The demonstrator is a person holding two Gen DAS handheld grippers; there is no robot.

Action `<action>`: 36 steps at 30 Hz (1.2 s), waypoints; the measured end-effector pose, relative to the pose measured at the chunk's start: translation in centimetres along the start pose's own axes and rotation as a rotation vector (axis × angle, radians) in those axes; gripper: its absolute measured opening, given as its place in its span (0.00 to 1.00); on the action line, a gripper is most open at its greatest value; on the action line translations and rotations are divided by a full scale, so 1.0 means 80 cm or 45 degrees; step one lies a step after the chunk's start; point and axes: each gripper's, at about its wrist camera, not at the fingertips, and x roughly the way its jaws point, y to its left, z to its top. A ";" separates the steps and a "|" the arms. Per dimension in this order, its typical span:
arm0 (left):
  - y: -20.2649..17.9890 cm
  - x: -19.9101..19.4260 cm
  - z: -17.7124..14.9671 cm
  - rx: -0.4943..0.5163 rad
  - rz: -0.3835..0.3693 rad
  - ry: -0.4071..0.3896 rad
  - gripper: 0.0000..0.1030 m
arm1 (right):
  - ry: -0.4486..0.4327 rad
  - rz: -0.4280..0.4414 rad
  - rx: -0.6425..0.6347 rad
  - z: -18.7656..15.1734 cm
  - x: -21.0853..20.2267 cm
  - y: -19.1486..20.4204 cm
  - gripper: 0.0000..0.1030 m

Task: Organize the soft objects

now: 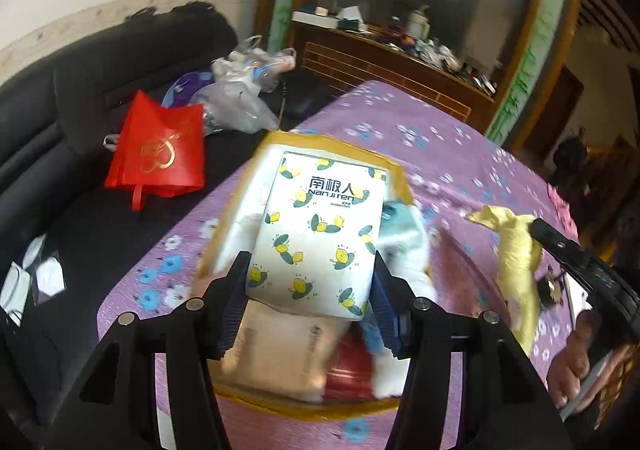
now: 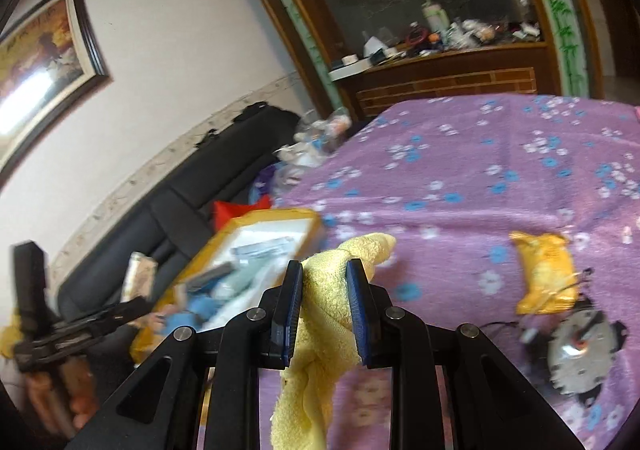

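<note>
A white tissue pack printed with lemons sits between the pads of my left gripper, which is shut on it just above an open cardboard box. Inside the box lie blue and white soft things, a beige packet and something red. To the right of the box, my right gripper is shut on a yellow towel, whose loose end hangs below the fingers. The towel also shows at the right of the left wrist view. The box lies left of the towel.
A purple flowered cloth covers the table. An orange snack packet and a round metal part with wires lie on it to the right. Beyond the table's left edge is a black sofa with a red bag and plastic bags.
</note>
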 end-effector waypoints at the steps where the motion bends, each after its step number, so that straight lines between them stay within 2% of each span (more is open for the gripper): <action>1: 0.006 0.005 0.003 -0.016 -0.006 0.008 0.53 | 0.007 0.021 0.003 0.004 0.004 0.007 0.21; 4: 0.011 0.017 0.008 -0.015 -0.044 0.021 0.53 | 0.034 0.068 -0.005 0.020 0.025 0.037 0.22; 7: 0.012 0.034 0.018 0.013 -0.083 0.035 0.53 | 0.083 0.061 -0.031 0.036 0.063 0.068 0.22; 9: 0.009 0.050 0.023 0.045 -0.068 0.059 0.53 | 0.113 0.060 -0.066 0.046 0.093 0.086 0.22; 13: 0.006 0.091 0.032 0.086 -0.051 0.127 0.53 | 0.198 -0.018 -0.103 0.058 0.155 0.108 0.22; 18: 0.015 0.103 0.032 0.055 -0.080 0.162 0.54 | 0.277 -0.106 -0.040 0.070 0.209 0.109 0.28; 19: 0.017 0.105 0.030 0.045 -0.098 0.181 0.54 | 0.268 -0.112 -0.028 0.072 0.208 0.111 0.29; 20: 0.019 0.107 0.031 0.041 -0.114 0.192 0.54 | 0.248 -0.109 -0.014 0.072 0.207 0.111 0.37; 21: 0.020 0.105 0.030 0.025 -0.147 0.198 0.54 | 0.226 -0.098 -0.008 0.072 0.198 0.111 0.52; 23: 0.022 0.098 0.031 0.005 -0.190 0.166 0.54 | 0.177 -0.073 -0.006 0.072 0.182 0.113 0.70; 25: 0.024 0.080 0.032 -0.025 -0.190 0.073 0.59 | 0.146 -0.062 -0.007 0.073 0.167 0.112 0.69; 27: 0.025 0.067 0.033 -0.055 -0.145 -0.025 0.84 | 0.118 -0.039 0.006 0.071 0.148 0.106 0.70; 28: 0.023 0.063 0.032 -0.066 -0.100 -0.068 0.84 | 0.104 -0.030 0.011 0.070 0.138 0.103 0.71; 30: 0.016 0.068 0.033 -0.027 -0.034 -0.047 0.84 | 0.084 -0.032 0.005 0.062 0.115 0.089 0.74; 33: 0.004 0.064 0.031 0.013 -0.075 0.025 0.84 | 0.078 -0.031 -0.003 0.050 0.085 0.067 0.75; 36: -0.007 0.040 0.026 0.031 -0.079 -0.035 0.84 | 0.098 -0.003 0.001 0.041 0.053 0.025 0.75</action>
